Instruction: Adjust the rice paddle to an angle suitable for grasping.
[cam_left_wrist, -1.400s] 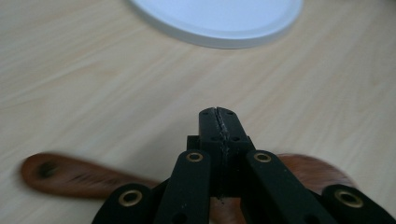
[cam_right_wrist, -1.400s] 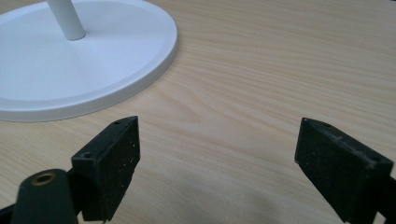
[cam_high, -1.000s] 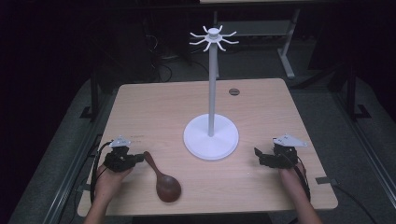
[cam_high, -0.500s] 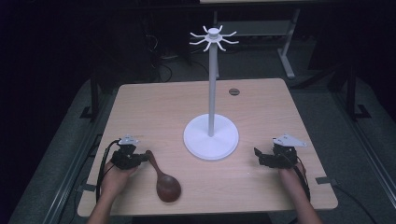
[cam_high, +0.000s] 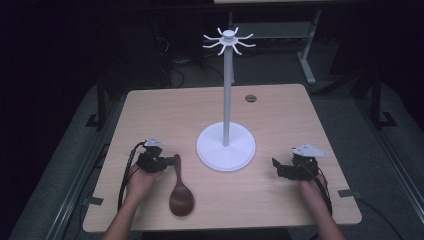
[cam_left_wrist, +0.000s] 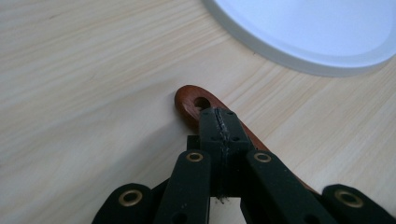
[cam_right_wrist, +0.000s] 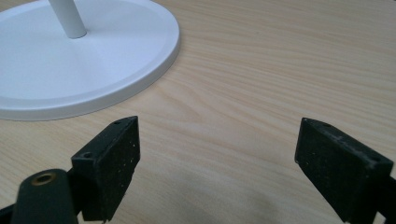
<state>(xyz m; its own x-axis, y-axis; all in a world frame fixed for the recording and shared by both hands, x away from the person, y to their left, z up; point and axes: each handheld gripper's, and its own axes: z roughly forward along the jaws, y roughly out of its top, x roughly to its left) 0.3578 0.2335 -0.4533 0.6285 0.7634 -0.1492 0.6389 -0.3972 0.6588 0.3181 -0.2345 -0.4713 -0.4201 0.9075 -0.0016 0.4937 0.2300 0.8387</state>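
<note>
Spoon (cam_high: 180, 192) of dark wood is seen lying flat on the worktop (cam_high: 280, 115), bowl toward the near edge, handle tip clamped between the pressed-together jaws of the left hand-held gripper (cam_high: 168, 161). That gripper is held low by the left hand (cam_high: 140, 179), forearm entering from below. At the far right, the right hand-held gripper (cam_high: 276, 165) is kept spread wide, empty, just beside the white stand (cam_high: 226, 146).

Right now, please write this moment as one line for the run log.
left gripper: shut on wooden spoon handle, near hole | right gripper: open, empty, above table | white hook stand: upright, hooks bare
</note>
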